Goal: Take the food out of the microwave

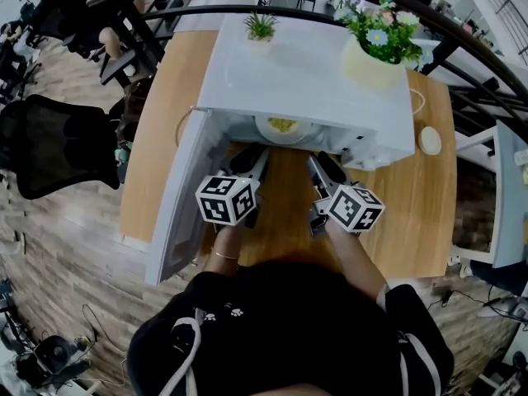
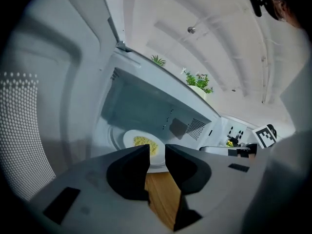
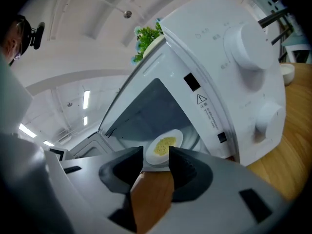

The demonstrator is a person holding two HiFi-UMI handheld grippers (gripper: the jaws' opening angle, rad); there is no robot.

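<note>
Wood underneath: noted table [image 1: 417,213] carrying microwave [image 1: 305,81]. Found door [image 1: 177,196] already swung out toward 7 o'clock from the cavity; judged the opening step done.

Spotted plate [image 1: 282,128] with yellow food [image 1: 282,124] on it, sitting inside the cavity near the front. Not yet lifted, not yet touched.

Saw left gripper [image 1: 250,159] and right gripper [image 1: 324,170] side by side just outside the cavity mouth, both aimed toward 12 o'clock at plate.

Read left jaws, in left gripper view, as a narrow gap apart with nothing between them; made out only table and plate edge through the gap. Read right jaws, in right gripper view, as parted a little wider and likewise empty, with plate framed at 12 o'clock past the tips. Found no contact with plate rim from either side.

Judged task at approach stage. Done: door open, grippers lined up. Left: reach into cavity, take plate by the rim, draw it out over table.

Reckoned next move calls for a wider left opening to take the rim, then a level pull to keep food from sliding.

Logged flowerpot [image 1: 371,60] on microwave top at 1 o'clock and small plant [image 1: 261,27] at 12 o'clock, both well apart from the grippers.
</note>
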